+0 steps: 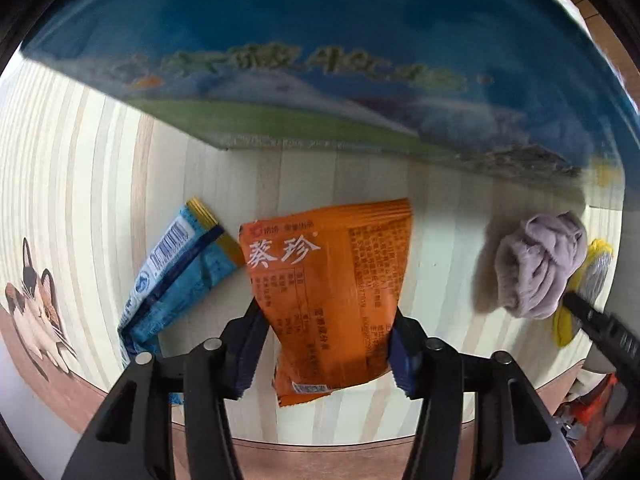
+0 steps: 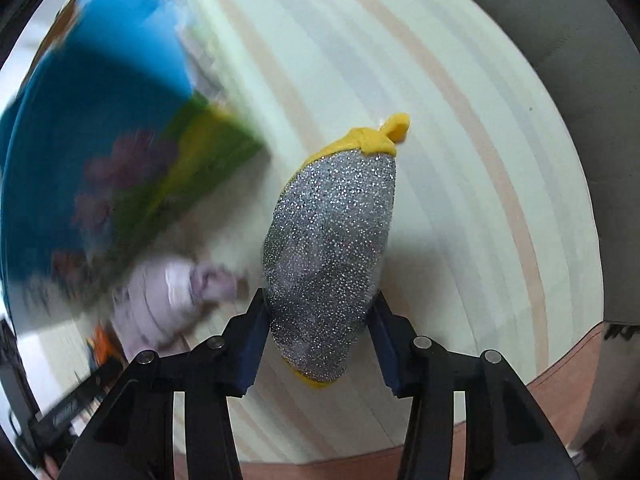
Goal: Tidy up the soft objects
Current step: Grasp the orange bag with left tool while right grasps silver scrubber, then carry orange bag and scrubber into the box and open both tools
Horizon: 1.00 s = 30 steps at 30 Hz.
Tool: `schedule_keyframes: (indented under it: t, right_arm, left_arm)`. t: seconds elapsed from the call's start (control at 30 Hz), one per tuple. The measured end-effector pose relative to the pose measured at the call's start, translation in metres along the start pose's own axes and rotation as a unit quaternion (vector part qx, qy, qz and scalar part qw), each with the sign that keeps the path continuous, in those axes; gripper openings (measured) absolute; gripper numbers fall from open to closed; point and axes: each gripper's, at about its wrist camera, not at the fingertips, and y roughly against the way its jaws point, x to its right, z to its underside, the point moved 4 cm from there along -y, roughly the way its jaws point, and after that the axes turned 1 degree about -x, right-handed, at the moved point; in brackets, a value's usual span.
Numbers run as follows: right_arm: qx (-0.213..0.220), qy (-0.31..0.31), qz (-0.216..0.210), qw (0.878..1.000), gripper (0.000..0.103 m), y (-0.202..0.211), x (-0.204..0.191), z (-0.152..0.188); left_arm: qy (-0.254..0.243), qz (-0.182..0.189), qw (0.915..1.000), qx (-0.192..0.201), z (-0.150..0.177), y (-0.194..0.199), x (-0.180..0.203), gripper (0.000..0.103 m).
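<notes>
I am holding the orange snack packet [image 1: 332, 292] between the fingers of the left gripper [image 1: 326, 312]; both pads are pressing its lower sides, so that grip is closed on it. Its long axis is running from six toward twelve o'clock, straight out along the fingers, with the crimped top edge farthest from me. The film is glossy, creased and limp.

In the right wrist view, the right gripper [image 2: 320, 314] is clamping the scouring sponge [image 2: 332, 256], a plump oval with a glittering silver mesh face and a yellow backing ending in a small loop at twelve o'clock. Its long axis is likewise lying along the fingers.

The blue box [image 1: 320, 68] is standing at twelve o'clock from the left gripper, beyond the packet, and at about ten o'clock from the right (badly smeared there, so I am judging its edge only roughly). It is probably the destination, and the left hand appears nearer to it.

On the striped table [image 1: 100, 184], a blue packet [image 1: 176, 272] is lying at ten o'clock, just beside the orange one. A rolled lilac cloth [image 1: 536, 264], ribbed and soft, is resting at two o'clock.
</notes>
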Motion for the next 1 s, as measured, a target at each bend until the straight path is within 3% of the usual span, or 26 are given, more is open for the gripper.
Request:
schedule_keyframes:
  t: [0.07, 0.4, 0.5, 0.57, 0.63, 0.77, 0.8, 0.87, 0.9, 0.97, 1.0]
  right_arm:
    - [-0.017, 0.028, 0.001, 0.999, 0.050, -0.003, -0.004, 0.016]
    - [-0.070, 0.135, 0.009, 0.988, 0.050, -0.009, -0.015, 0.092]
    - [-0.082, 0.141, 0.005, 0.987, 0.052, -0.014, -0.015, 0.106]
    - [-0.084, 0.133, 0.005, 0.988, 0.056, -0.013, -0.016, 0.106]
    - [-0.072, 0.119, -0.004, 0.990, 0.066, -0.006, -0.015, 0.104]
    - [-0.075, 0.096, -0.025, 0.992, 0.069, -0.002, 0.001, 0.093]
    - [-0.077, 0.093, -0.027, 0.992, 0.069, -0.003, 0.001, 0.092]
    - [-0.075, 0.088, -0.030, 0.993, 0.069, -0.004, 0.001, 0.090]
    - [-0.073, 0.088, -0.028, 0.993, 0.069, -0.009, 0.008, 0.093]
    - [-0.059, 0.100, -0.012, 0.993, 0.066, -0.011, 0.003, 0.088]
    - [-0.051, 0.117, 0.008, 0.992, 0.056, -0.012, 0.000, 0.083]
  left_arm:
    - [-0.002, -0.004, 1.0000, 0.001, 0.007, 0.000, 0.002, 0.041]
    - [-0.035, -0.028, 0.9986, -0.029, 0.102, -0.013, 0.028, 0.041]
    - [-0.021, -0.013, 0.9985, -0.049, 0.110, -0.025, 0.029, 0.043]
    - [-0.011, 0.009, 0.9988, -0.047, 0.110, -0.026, 0.031, 0.051]
    - [-0.005, 0.024, 0.9984, -0.050, 0.106, -0.027, 0.032, 0.059]
    - [0.013, 0.044, 0.9977, -0.051, 0.100, -0.026, 0.020, 0.064]
    - [0.016, 0.045, 0.9975, -0.052, 0.096, -0.025, 0.015, 0.063]
    - [0.019, 0.037, 0.9979, -0.050, 0.093, -0.025, 0.012, 0.055]
    - [0.016, 0.029, 0.9984, -0.046, 0.083, -0.017, -0.001, 0.046]
    - [0.010, 0.030, 0.9984, -0.046, 0.083, -0.015, -0.003, 0.042]
    - [0.008, 0.027, 0.9986, -0.046, 0.084, -0.014, -0.003, 0.039]
